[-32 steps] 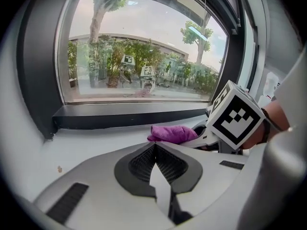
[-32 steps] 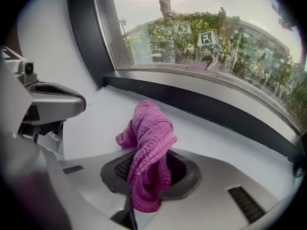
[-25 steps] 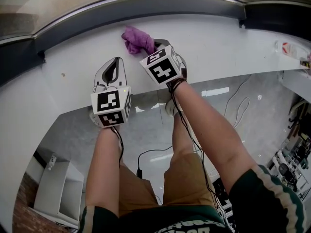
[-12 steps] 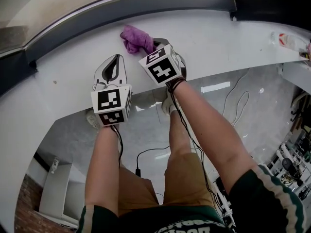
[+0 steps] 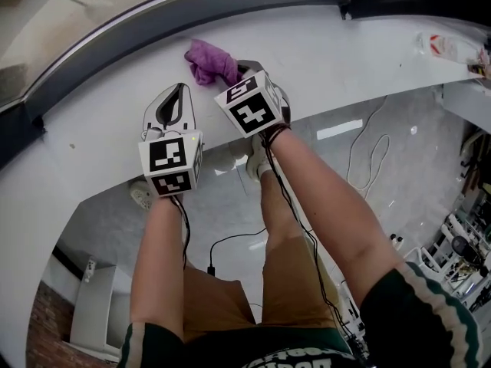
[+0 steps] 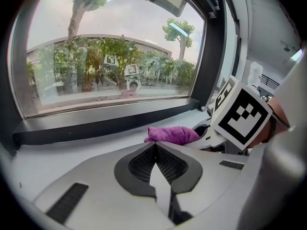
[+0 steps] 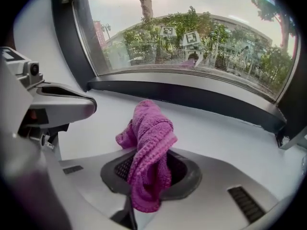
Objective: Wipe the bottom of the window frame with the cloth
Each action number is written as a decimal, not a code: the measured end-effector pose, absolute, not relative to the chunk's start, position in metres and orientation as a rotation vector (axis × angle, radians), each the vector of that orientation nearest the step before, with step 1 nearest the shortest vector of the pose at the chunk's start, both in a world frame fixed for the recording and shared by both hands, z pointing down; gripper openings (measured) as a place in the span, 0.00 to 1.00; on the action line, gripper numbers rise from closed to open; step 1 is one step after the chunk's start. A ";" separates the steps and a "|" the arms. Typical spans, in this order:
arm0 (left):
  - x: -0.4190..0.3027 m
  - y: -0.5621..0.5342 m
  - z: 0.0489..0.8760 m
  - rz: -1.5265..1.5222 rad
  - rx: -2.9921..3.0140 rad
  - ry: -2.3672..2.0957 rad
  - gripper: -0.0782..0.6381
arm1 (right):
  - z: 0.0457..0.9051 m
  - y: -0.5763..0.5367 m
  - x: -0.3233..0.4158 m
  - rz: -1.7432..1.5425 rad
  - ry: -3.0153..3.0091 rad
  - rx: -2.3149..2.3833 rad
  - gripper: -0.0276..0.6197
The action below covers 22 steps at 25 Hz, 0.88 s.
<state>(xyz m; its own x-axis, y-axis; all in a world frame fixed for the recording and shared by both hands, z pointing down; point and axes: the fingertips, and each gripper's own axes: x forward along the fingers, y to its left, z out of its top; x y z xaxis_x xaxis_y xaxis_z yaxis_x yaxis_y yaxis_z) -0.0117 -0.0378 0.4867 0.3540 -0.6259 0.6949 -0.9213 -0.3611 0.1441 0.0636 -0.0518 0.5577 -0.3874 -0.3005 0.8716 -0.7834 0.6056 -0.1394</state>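
A purple cloth [image 5: 207, 61] lies bunched on the white sill [image 5: 345, 52], just short of the dark bottom rail of the window frame [image 5: 153, 29]. My right gripper [image 5: 239, 70] is shut on the cloth's near end. In the right gripper view the cloth [image 7: 149, 143] stands up out of the closed jaws of the right gripper [image 7: 146, 169], with the rail [image 7: 192, 99] beyond it. My left gripper [image 5: 178, 90] hovers over the sill to the left, shut and empty. In the left gripper view its jaws [image 6: 154, 146] meet, with the cloth [image 6: 172, 134] ahead to the right.
The sill's front edge runs under both wrists, with the floor far below. A small bottle [image 5: 449, 46] lies on the sill at far right. Cables [image 5: 368, 144] trail on the floor, and a white cabinet [image 5: 92, 313] stands at lower left. The frame's dark upright [image 6: 213, 56] rises on the right.
The head view has swung. Against marks on the sill, both grippers and the cloth have shifted slightly to the right. The right gripper still holds the cloth.
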 end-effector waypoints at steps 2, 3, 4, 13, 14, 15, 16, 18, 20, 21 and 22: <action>0.000 -0.041 0.486 0.745 2.114 -1.335 0.12 | 0.559 -0.051 0.075 0.695 -1.952 0.852 0.20; 0.005 -0.044 0.485 0.747 2.122 -1.334 0.12 | 0.559 -0.051 0.081 0.689 -1.951 0.846 0.20; 0.011 -0.047 0.484 0.748 2.129 -1.333 0.12 | 0.560 -0.053 0.088 0.683 -1.950 0.841 0.20; 0.051 -0.059 0.483 0.778 2.151 -1.308 0.12 | 0.555 -0.063 0.128 0.681 -1.951 0.847 0.20; 0.055 -0.059 0.482 0.779 2.152 -1.303 0.12 | 0.554 -0.063 0.132 0.687 -1.949 0.851 0.20; 0.060 -0.060 0.483 0.778 2.152 -1.298 0.12 | 0.554 -0.063 0.137 0.694 -1.946 0.856 0.20; 0.066 -0.062 0.484 0.778 2.153 -1.293 0.12 | 0.554 -0.064 0.144 0.698 -1.942 0.862 0.20; 0.081 -0.069 0.486 0.785 2.166 -1.288 0.12 | 0.556 -0.068 0.160 0.698 -1.935 0.875 0.20; 0.096 -0.073 0.486 0.802 2.192 -1.273 0.12 | 0.558 -0.071 0.176 0.702 -1.929 0.888 0.20; 0.104 -0.074 0.486 0.805 2.204 -1.263 0.12 | 0.558 -0.072 0.184 0.703 -1.926 0.895 0.20; 0.112 -0.075 0.486 0.804 2.212 -1.254 0.12 | 0.558 -0.074 0.192 0.704 -1.922 0.903 0.20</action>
